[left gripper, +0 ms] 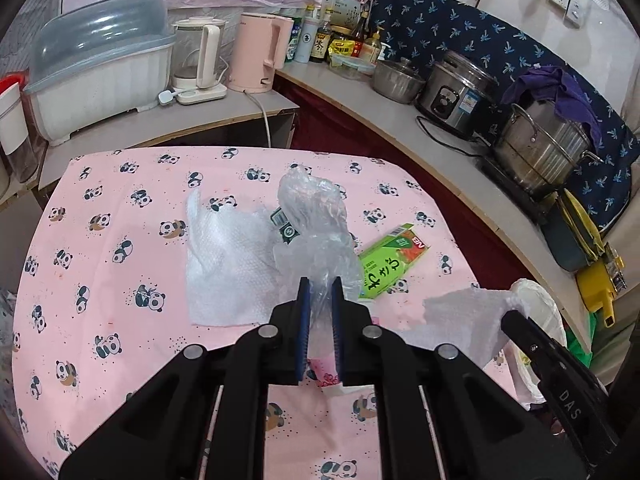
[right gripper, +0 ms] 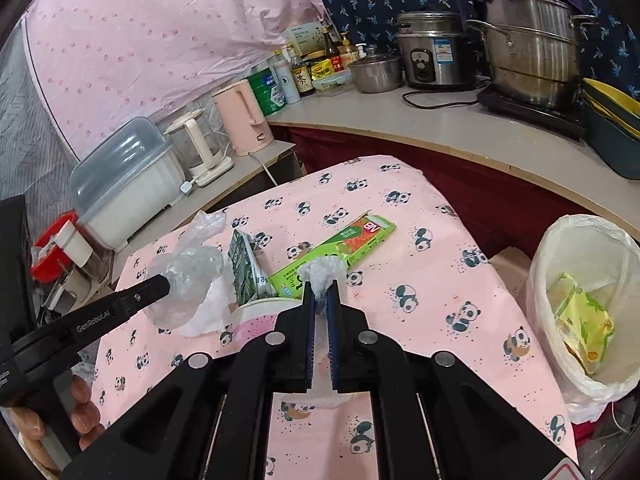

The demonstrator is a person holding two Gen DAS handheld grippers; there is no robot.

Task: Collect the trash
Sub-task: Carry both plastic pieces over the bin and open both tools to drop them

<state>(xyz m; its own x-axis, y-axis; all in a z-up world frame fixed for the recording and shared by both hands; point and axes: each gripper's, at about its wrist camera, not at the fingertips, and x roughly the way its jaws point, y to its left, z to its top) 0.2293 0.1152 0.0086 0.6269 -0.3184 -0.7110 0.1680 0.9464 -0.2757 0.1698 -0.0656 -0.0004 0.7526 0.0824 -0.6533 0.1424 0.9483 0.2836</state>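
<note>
My left gripper (left gripper: 320,286) is shut on a crumpled clear plastic bag (left gripper: 316,216) and holds it above the panda tablecloth (left gripper: 120,320). My right gripper (right gripper: 321,290) is shut on a white paper tissue (right gripper: 322,270), also seen in the left wrist view (left gripper: 460,320). A flat white tissue (left gripper: 228,268), a green carton (left gripper: 392,258) and a dark green carton (right gripper: 244,268) lie on the cloth. A pink paper cup (right gripper: 252,316) stands by my right gripper. The lined trash bin (right gripper: 592,308), holding yellow wrappers, is at the right.
A counter (right gripper: 440,120) behind the table carries pots, a rice cooker (right gripper: 434,50), bottles and a pink kettle (left gripper: 258,52). A dish rack with lid (left gripper: 100,64) and a glass kettle stand at the far left.
</note>
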